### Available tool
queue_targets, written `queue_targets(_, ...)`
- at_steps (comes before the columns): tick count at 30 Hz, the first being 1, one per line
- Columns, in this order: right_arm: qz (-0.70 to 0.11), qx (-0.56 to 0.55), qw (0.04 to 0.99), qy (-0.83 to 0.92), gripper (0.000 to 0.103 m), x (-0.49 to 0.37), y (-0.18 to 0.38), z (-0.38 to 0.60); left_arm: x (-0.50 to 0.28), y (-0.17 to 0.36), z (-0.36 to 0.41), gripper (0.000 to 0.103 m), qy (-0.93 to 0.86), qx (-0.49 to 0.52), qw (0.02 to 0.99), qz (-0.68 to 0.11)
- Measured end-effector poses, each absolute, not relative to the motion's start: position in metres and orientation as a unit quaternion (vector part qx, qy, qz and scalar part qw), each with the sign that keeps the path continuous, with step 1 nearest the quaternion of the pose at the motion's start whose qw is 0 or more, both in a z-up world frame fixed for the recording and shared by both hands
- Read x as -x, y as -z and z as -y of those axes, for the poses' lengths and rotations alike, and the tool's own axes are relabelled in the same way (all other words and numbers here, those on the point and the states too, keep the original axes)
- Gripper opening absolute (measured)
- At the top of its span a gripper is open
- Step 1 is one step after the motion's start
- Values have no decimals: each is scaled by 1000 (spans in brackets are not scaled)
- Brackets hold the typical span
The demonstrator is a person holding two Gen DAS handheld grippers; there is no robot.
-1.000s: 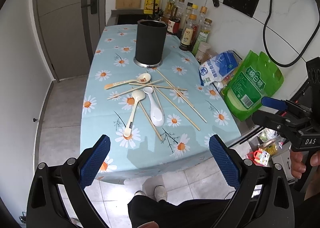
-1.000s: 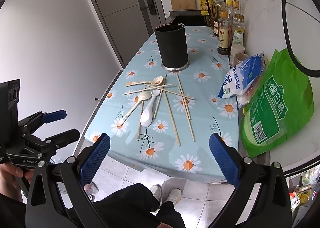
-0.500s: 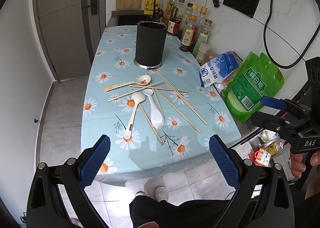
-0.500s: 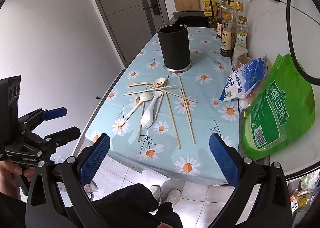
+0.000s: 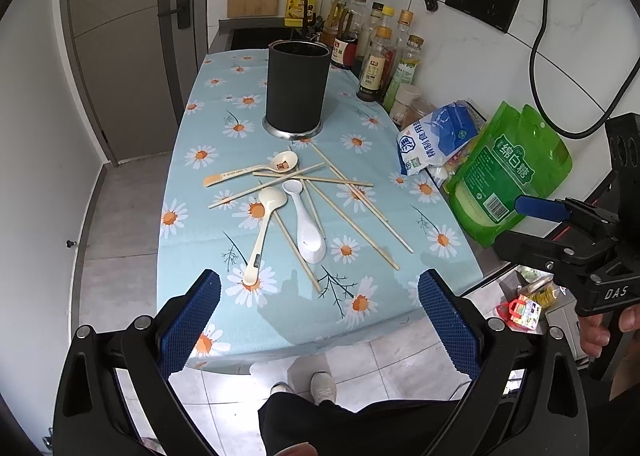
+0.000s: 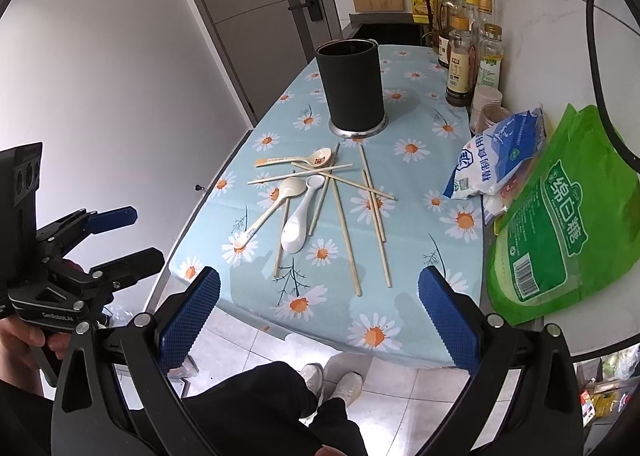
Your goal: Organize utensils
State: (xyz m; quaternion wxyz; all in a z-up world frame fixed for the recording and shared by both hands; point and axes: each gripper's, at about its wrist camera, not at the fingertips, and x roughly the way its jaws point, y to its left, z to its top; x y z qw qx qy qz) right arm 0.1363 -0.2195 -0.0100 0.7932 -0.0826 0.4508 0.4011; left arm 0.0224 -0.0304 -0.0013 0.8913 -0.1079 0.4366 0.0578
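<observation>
while both jaws gape empty, spoons and chopsticks lie ahead.

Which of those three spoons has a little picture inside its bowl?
The beige spoon lying nearest the black holder. Its bowl shows a small reddish picture; the cream spoon and the white spoon have plain bowls.

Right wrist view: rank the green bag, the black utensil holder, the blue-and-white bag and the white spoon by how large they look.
Largest to smallest:
1. green bag, though it sits nearest the camera, which inflates it
2. black utensil holder
3. blue-and-white bag, close to the holder, so this order is unsure
4. white spoon
</observation>
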Motion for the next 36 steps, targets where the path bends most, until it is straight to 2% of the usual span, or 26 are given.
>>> queue_targets(20, -448, 70, 787, -419, 99, -164, 23, 206, -51, 19, 6, 96, -46, 81, 876, -473)
queue_targets(27, -484, 93, 766, -413, 87, -190, 49, 174, -66, 27, -14, 95, -19, 76, 870, -487)
queue_targets(32, -538, 103, 733, -403, 72, -220, 83, 143, -83, 42, -29, 95, 10, 71, 866, -495)
queue_targets(36, -577, 129, 701, -399, 64, -239, 107, 117, -93, 53, -39, 95, 34, 63, 863, -500)
